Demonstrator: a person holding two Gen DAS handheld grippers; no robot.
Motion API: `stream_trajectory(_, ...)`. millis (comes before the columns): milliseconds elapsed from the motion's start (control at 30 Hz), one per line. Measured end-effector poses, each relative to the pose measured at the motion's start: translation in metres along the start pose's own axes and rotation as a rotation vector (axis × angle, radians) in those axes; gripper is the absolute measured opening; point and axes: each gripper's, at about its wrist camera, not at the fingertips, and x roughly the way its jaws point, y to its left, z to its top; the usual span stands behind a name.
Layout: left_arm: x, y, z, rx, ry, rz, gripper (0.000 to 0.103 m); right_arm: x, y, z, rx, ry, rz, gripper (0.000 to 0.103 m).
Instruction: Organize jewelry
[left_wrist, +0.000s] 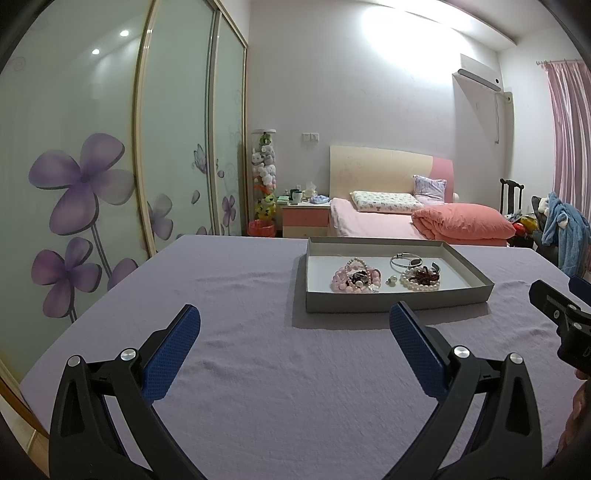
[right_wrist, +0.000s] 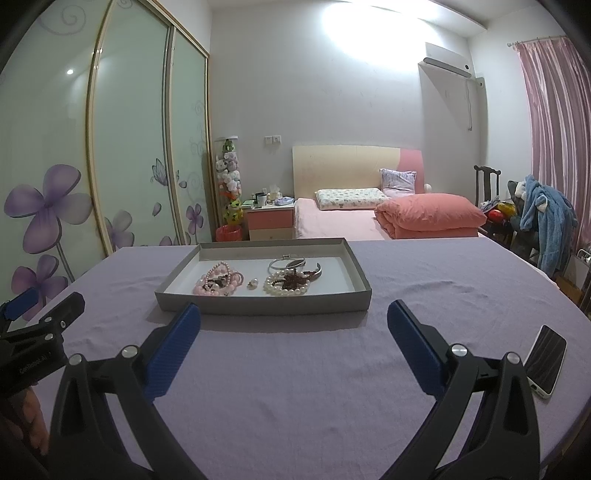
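On the lilac tablecloth (left_wrist: 258, 332), at your 12 o'clock, the shallow grey tray (right_wrist: 262, 304) holds all the jewelry. From the right wrist view, the pink bead bracelets (right_wrist: 218, 282) lie at the tray's 9 o'clock side, tangled with a dark piece. The small pearl earring (right_wrist: 252, 283) sits just beside them toward 3 o'clock, apart from both heaps. The white pearl bracelet (right_wrist: 286, 288) rests farther toward 3 o'clock, with the dark red bead strand (right_wrist: 293, 277) lying across it. The silver bangles (right_wrist: 288, 263) sit at 12 o'clock of the pearls, toward the tray's far wall; whether they touch the pearls cannot be told.

Your left gripper (left_wrist: 294, 328) hovers over bare cloth at 6 o'clock of the tray, its blue pads (left_wrist: 173, 350) spread wide with nothing between them. Your right gripper (right_wrist: 294, 328) likewise hovers near the tray's near wall, jaws wide and empty. Each tool shows at the edge of the other's view: the right at 3 o'clock in the left wrist view, the left at 9 o'clock in the right wrist view.

A phone (right_wrist: 546, 360) lies on the cloth at 3 o'clock of your right gripper, well apart from the tray. Beyond the table stand a bed (right_wrist: 369, 218) with a folded coral quilt (right_wrist: 430, 214) and a flower-printed wardrobe (left_wrist: 92, 184) at 9 o'clock
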Motion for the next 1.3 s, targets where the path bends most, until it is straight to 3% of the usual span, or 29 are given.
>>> stream_trajectory(1300, -0.0027, -0.0064, -0.0017, 0.009, 0.004, -0.012, 0.101, -0.0001, -0.0005, -0.0016, 0.004, 0.006, 0.001, 0.099)
